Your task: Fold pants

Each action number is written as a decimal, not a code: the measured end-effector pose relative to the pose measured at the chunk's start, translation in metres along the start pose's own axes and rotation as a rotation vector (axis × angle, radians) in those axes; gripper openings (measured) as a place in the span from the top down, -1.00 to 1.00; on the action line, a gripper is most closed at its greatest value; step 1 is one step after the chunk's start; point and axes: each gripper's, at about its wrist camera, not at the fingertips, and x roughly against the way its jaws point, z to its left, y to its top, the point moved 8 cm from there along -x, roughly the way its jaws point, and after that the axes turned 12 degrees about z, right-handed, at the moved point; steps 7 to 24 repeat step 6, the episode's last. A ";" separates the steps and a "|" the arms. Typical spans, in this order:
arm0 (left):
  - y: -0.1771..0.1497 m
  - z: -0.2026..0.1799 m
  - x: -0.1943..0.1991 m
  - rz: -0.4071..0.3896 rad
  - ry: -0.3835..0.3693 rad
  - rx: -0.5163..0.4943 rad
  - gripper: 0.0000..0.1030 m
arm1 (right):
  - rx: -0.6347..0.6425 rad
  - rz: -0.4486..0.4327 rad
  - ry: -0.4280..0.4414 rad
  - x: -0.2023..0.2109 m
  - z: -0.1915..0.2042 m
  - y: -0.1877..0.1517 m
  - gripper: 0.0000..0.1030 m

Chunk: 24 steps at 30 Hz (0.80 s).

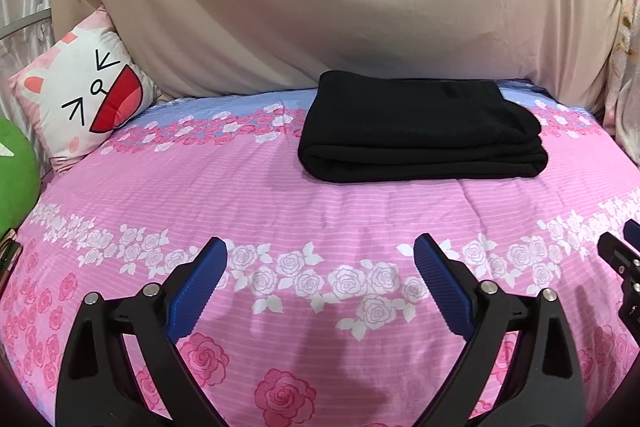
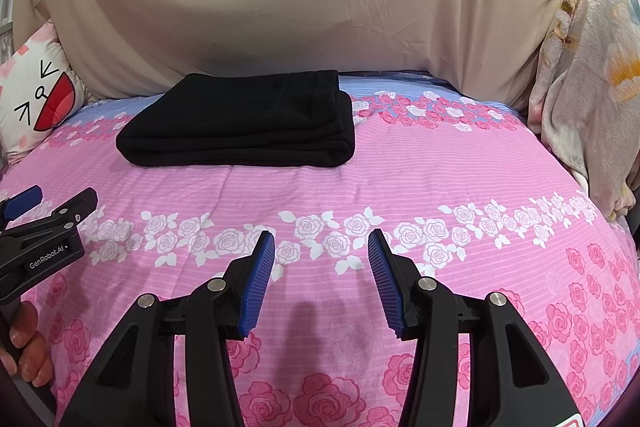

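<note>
Holding both tools off | left tool and right tool apart, empty | pants folded on bed, at 11 o'clock from right tool; I judge only a check of the stack's edges remains

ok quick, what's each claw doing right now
left claw: open, holding nothing, above the bedsheet.
right claw: open, empty, well short of the folded black pants.
</note>
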 end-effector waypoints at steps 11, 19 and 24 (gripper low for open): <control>0.000 0.003 -0.002 0.008 -0.006 0.006 -0.79 | 0.000 -0.006 -0.007 0.000 -0.002 0.000 0.04; 0.000 0.003 -0.002 0.008 -0.006 0.006 -0.79 | 0.000 -0.006 -0.007 0.000 -0.002 0.000 0.04; 0.000 0.003 -0.002 0.008 -0.006 0.006 -0.79 | 0.000 -0.006 -0.007 0.000 -0.002 0.000 0.04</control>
